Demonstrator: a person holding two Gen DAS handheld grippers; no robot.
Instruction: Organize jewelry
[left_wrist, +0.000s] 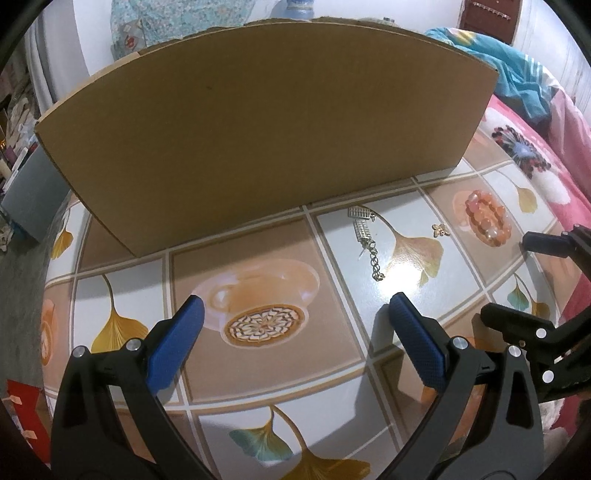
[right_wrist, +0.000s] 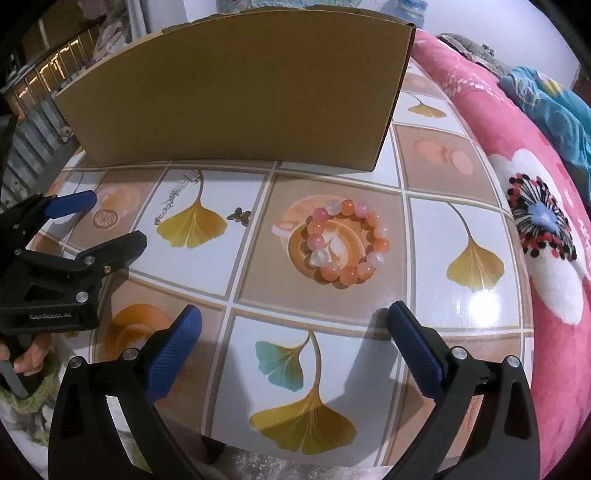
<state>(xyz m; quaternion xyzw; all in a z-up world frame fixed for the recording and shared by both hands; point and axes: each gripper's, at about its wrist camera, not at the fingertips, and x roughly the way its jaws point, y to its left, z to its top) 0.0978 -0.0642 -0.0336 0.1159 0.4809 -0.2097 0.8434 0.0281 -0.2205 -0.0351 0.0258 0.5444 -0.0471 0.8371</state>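
Hovering over the jewelry, both grippers empty

Blocking the top half of both views, a cardboard box (left_wrist: 258, 129) stands on the table (left_wrist: 332, 350), and only its plain near wall shows; whether it is open on top cannot be told. In the left wrist view a silver chain piece (left_wrist: 365, 236) lies right of center, just in front of the box; its small links and flat plates are too fine to make out clearly. A little gold flower charm (left_wrist: 440, 230) sits to its right, apart from it, and a bead bracelet (left_wrist: 487, 218) lies farther right, near the frame's edge. In the right wrist view the bracelet lies at center, its pink, orange and pale beads plain to see.

The left gripper (left_wrist: 295, 306) fills the bottom of its own view, fingers spread wide, nothing between them, touching none of the jewelry. The right gripper (right_wrist: 293, 312) is likewise released and empty, its blue pads (right_wrist: 173, 350) at the bottom of the frame, below the bracelet and clear of it. At the lower left edge of the right wrist view, part of a hand (right_wrist: 26, 360) shows, mostly cut off.
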